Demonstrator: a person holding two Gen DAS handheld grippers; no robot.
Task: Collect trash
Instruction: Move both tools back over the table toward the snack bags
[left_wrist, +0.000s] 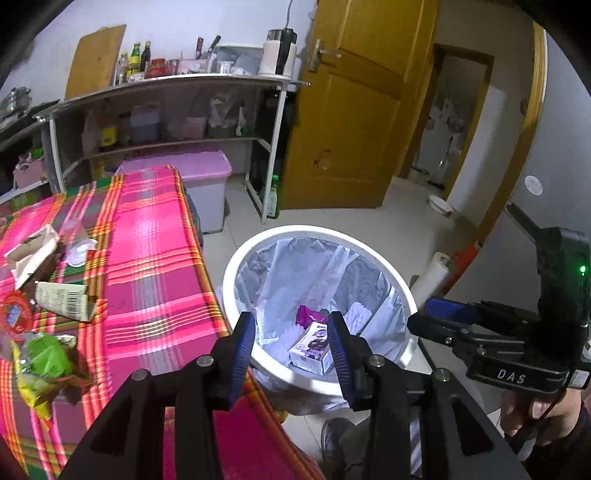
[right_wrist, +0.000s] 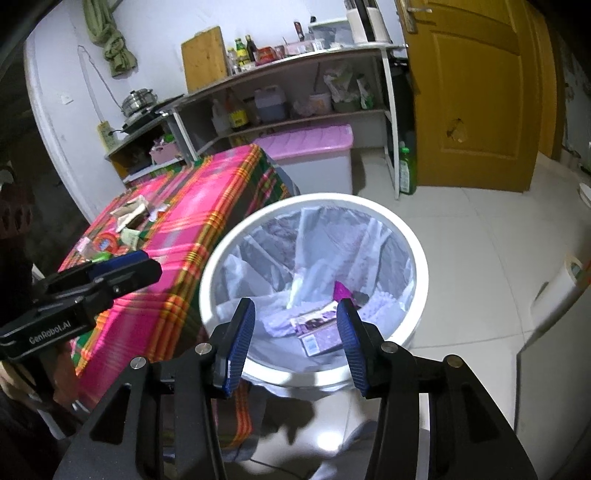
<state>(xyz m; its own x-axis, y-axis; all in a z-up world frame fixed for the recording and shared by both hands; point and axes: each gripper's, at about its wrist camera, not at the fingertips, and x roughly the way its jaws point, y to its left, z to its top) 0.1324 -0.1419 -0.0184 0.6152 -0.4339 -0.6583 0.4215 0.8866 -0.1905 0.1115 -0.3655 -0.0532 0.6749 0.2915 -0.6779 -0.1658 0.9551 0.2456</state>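
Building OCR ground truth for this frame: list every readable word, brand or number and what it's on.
"DAS": on the right gripper body, seen from the left wrist.
"GenRobot.AI": on the left gripper body, seen from the right wrist.
Carton on the table: barcode and print, too small to read.
Purple box in the bin: print blurred.
Shelf bottles: labels unreadable.

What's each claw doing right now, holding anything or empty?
Left claw: open, empty, above the white trash bin.
Right claw: open, empty, also over the bin; a small box lies inside.
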